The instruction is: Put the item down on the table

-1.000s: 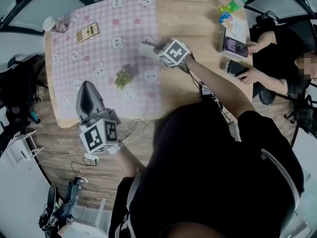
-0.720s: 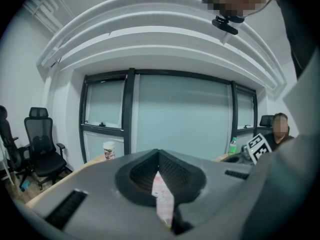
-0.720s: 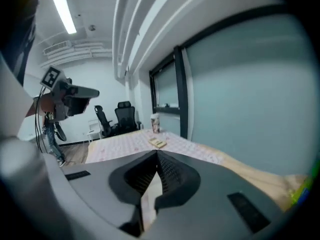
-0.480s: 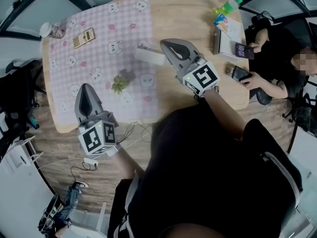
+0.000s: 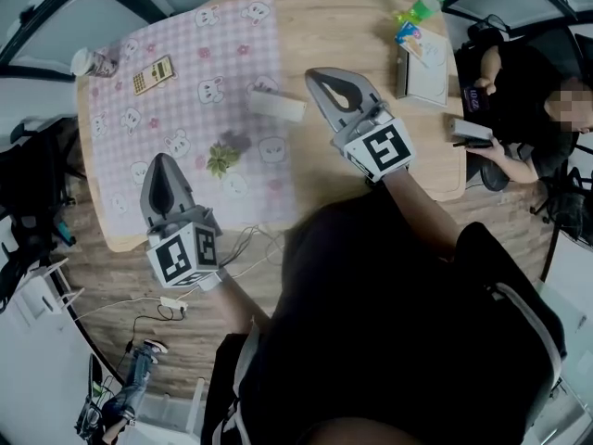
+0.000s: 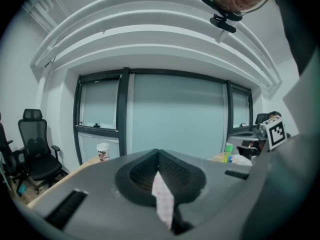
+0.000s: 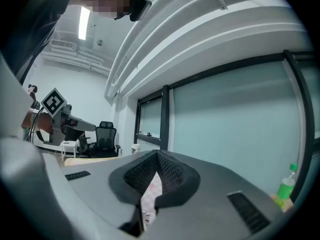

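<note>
A white oblong item (image 5: pixel 275 106) lies flat on the pink checked cloth (image 5: pixel 185 109) that covers the left part of the wooden table (image 5: pixel 361 35). My right gripper (image 5: pixel 318 75) is raised just right of the item, clear of it, shut and empty. My left gripper (image 5: pixel 164 160) hangs over the cloth's near edge, also shut with nothing in it. In the left gripper view the left gripper (image 6: pixel 158 154) points level across the room, and so does the right gripper (image 7: pixel 157 155) in the right gripper view; neither shows the item.
A small green plant (image 5: pixel 225 158), a calculator (image 5: pixel 153 74) and a cup (image 5: pixel 93 60) sit on the cloth. A green bottle (image 5: pixel 428 6) and a box (image 5: pixel 426 68) stand at the far right, where a seated person (image 5: pixel 528 109) holds a phone. Cables (image 5: pixel 167 299) trail on the floor.
My right gripper has lifted off the white item and drawn back to the right, turning upward; the item stays on the cloth. The left gripper has hardly moved.
</note>
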Demonstrator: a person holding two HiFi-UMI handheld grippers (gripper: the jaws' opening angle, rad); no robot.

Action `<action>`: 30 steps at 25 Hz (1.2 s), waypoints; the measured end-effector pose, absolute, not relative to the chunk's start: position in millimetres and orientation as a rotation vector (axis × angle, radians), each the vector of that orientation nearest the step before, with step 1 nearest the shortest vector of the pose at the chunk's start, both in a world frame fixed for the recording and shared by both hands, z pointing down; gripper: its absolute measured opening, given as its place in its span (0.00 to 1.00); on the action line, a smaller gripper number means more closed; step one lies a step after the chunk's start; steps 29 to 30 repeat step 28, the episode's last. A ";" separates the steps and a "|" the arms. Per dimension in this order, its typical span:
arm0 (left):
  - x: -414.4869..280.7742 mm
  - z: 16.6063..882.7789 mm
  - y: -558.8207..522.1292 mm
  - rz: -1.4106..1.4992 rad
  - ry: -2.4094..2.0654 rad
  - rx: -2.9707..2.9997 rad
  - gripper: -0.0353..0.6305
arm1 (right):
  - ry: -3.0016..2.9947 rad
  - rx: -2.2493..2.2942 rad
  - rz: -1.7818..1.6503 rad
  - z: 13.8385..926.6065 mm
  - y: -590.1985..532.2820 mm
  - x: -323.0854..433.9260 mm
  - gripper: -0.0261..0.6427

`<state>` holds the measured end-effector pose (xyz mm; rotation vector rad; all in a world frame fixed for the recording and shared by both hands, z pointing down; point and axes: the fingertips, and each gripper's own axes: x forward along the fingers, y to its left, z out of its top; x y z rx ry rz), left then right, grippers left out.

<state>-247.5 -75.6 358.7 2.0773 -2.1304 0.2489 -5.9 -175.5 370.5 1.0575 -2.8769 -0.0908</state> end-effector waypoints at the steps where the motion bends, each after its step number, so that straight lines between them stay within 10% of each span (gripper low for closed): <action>1: -247.7 358.6 -75.0 0.252 -2.131 2.076 0.05 | -2.870 1.057 -0.100 369.9 -175.5 -5.4 0.06; 30: -244.3 363.7 -76.6 0.289 -2.107 2.078 0.05 | -2.793 1.108 -0.119 364.0 -203.3 40.0 0.06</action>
